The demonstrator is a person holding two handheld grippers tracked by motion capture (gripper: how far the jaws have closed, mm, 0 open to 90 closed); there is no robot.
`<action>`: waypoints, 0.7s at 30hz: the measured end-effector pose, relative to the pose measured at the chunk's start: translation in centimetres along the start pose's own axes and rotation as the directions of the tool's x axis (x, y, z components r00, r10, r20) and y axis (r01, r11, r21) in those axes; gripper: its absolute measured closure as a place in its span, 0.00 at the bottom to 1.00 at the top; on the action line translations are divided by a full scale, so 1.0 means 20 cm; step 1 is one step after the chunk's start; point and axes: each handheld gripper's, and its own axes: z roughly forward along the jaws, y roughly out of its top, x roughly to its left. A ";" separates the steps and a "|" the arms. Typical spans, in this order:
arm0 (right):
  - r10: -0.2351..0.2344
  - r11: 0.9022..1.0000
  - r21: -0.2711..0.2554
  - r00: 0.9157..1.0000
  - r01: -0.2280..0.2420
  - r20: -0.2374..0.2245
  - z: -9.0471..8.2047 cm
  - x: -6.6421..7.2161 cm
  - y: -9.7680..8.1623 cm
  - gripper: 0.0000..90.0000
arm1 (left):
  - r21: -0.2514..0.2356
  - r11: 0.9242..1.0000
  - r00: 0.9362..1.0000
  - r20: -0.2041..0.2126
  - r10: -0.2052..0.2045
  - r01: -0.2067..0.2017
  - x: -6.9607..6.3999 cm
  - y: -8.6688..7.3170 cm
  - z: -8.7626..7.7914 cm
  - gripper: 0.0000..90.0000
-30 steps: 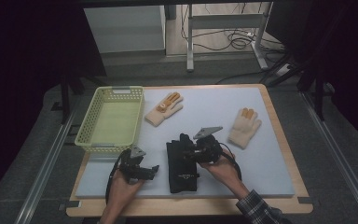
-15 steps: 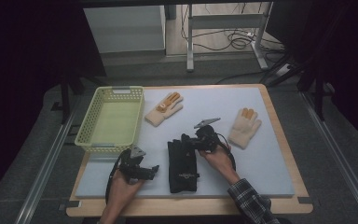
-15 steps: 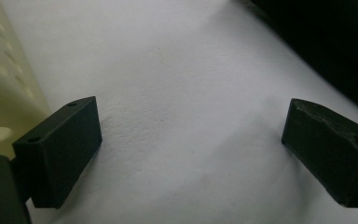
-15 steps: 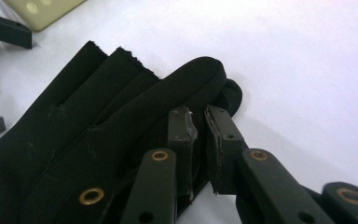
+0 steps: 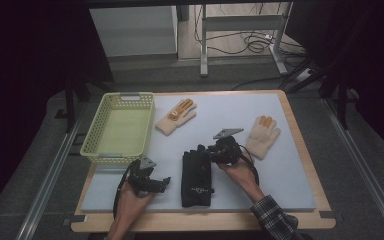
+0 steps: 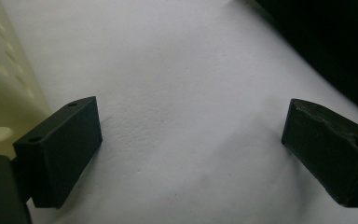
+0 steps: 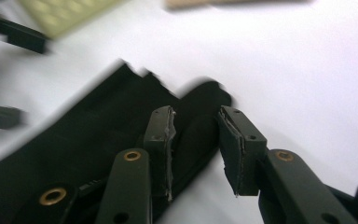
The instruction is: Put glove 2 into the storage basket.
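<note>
Pictured from above: flat black fabric glove lying at centre of the pale grey table mat, fingers pointing to 12 o'clock. Right gripper lowered at the glove's 1 o'clock corner; in the right gripper view, right gripper seen with jaws narrowly parted, just reopening, astride one black fingertip but not pressing on it. Left gripper resting at the glove's 9 o'clock, apart from it; in the left gripper view, left gripper spread wide over bare mat, holding nothing. At 10 o'clock, empty pale green plastic basket; at 12 o'clock, cream knitted glove with orange fingertips; at 2 o'clock, a second cream glove.

Likely trouble: catching only a single thin layer of fingertip and losing it on the lift, through too shallow a bite; or dragging the glove across the mat rather than raising it, through closing while moving sideways.
</note>
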 end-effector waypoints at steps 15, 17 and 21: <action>-0.114 0.993 0.016 0.992 0.115 -0.060 0.24 0.19 0.16 0.69 | -0.005 1.000 1.000 -0.002 -0.001 0.001 0.00 0.00 0.00 0.07; -0.113 0.993 0.032 0.993 0.114 -0.017 0.23 0.15 0.13 0.74 | -0.005 1.000 1.000 0.000 -0.002 0.002 0.00 0.00 0.00 0.07; -0.047 0.999 -0.007 0.999 0.047 -0.026 0.18 0.08 0.11 0.74 | -0.002 1.000 1.000 0.000 -0.001 0.001 0.00 0.00 0.00 0.07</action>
